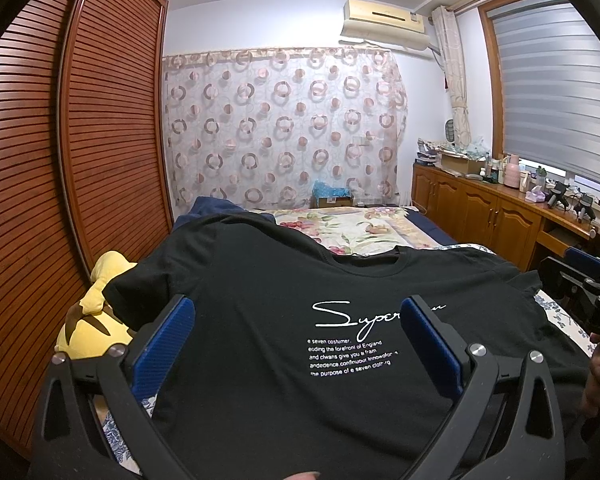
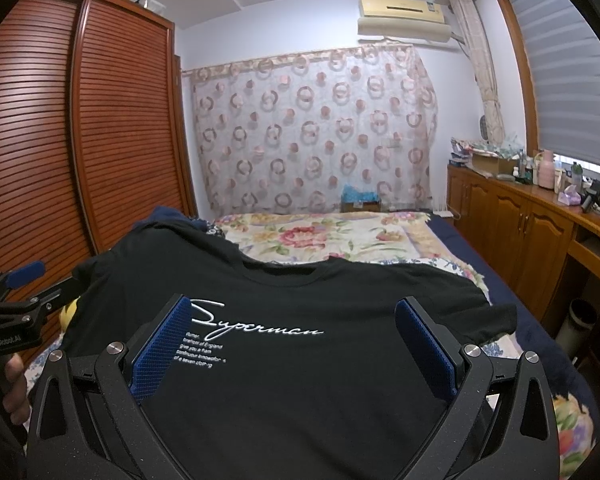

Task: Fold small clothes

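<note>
1. A bedroom: a bed with a floral cover (image 2: 324, 236), a slatted wooden wardrobe (image 1: 100, 120) on the left, a circle-patterned curtain (image 1: 280, 128) behind.
2. A black T-shirt (image 2: 300, 380) lies spread front-up on the bed, its white "Superman" print (image 2: 256, 322) facing up and its collar toward the curtain.
3. The left claw (image 1: 296, 332) hangs over the shirt's left part with its blue pads spread wide, pinching nothing.
4. The right claw (image 2: 294, 332) hangs over the chest, likewise spread and empty.
5. A yellow plush toy (image 1: 96, 312) sits beside the shirt's left sleeve.

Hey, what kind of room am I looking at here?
Most likely a bedroom: a bed with a floral cover, a louvred wooden wardrobe, and a black T-shirt spread out for folding.
</note>
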`<act>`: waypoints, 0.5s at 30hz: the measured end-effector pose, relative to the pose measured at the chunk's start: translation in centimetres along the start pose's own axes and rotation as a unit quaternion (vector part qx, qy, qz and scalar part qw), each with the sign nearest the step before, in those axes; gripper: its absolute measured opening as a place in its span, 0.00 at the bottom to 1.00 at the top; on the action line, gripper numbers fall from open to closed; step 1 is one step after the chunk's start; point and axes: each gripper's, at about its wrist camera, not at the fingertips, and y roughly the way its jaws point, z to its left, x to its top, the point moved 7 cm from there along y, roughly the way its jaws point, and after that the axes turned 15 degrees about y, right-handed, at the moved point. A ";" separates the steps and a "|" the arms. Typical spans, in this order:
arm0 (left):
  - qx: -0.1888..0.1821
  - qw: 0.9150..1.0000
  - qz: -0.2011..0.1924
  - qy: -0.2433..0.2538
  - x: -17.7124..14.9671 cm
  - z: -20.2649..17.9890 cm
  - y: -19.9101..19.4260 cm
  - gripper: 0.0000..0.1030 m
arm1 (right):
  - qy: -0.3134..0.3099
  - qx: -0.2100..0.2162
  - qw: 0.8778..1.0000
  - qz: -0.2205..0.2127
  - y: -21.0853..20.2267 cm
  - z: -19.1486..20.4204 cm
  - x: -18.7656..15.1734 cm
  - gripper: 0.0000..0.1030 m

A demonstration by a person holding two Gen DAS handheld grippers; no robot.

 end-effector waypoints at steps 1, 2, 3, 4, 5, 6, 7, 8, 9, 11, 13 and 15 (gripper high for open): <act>0.000 1.000 0.000 0.000 0.0 0.0 0.0 1.00 | 0.000 0.000 1.000 0.000 0.0 0.0 0.0 1.00; 0.000 1.000 0.000 0.000 0.0 -0.1 0.0 1.00 | 0.000 0.000 1.000 0.000 0.0 0.0 0.0 1.00; 0.000 1.000 0.000 0.000 0.1 -0.1 -0.2 1.00 | 0.000 0.000 1.000 0.000 0.0 0.0 0.0 1.00; 0.000 1.000 0.000 0.000 0.1 -0.1 -0.2 1.00 | 0.000 0.000 1.000 0.000 0.0 0.0 0.0 1.00; 0.000 1.000 0.000 0.000 0.1 -0.1 -0.2 1.00 | -0.001 0.000 1.000 -0.001 0.0 0.0 0.0 1.00; 0.000 1.000 0.000 0.000 0.1 -0.1 -0.2 1.00 | 0.000 0.000 1.000 0.000 0.0 0.0 0.0 1.00; 0.000 1.000 -0.001 0.000 0.1 -0.1 -0.2 1.00 | 0.000 0.000 1.000 0.000 0.0 0.0 0.0 1.00; 0.000 1.000 -0.001 0.000 0.1 -0.1 -0.2 1.00 | 0.000 0.000 1.000 0.000 0.0 0.0 0.0 1.00; 0.000 1.000 -0.001 0.000 0.1 -0.1 -0.2 1.00 | 0.000 0.000 1.000 0.000 0.0 0.0 0.0 1.00; 0.000 1.000 -0.001 0.000 0.1 -0.1 -0.2 1.00 | 0.000 0.000 1.000 0.000 0.0 0.0 0.0 1.00; -0.001 1.000 0.000 0.000 0.1 -0.2 -0.2 1.00 | 0.000 0.000 1.000 0.000 0.0 0.1 0.0 1.00; -0.002 1.000 0.002 0.000 0.3 -0.2 -0.2 1.00 | 0.000 0.000 1.000 0.000 0.0 0.1 0.0 1.00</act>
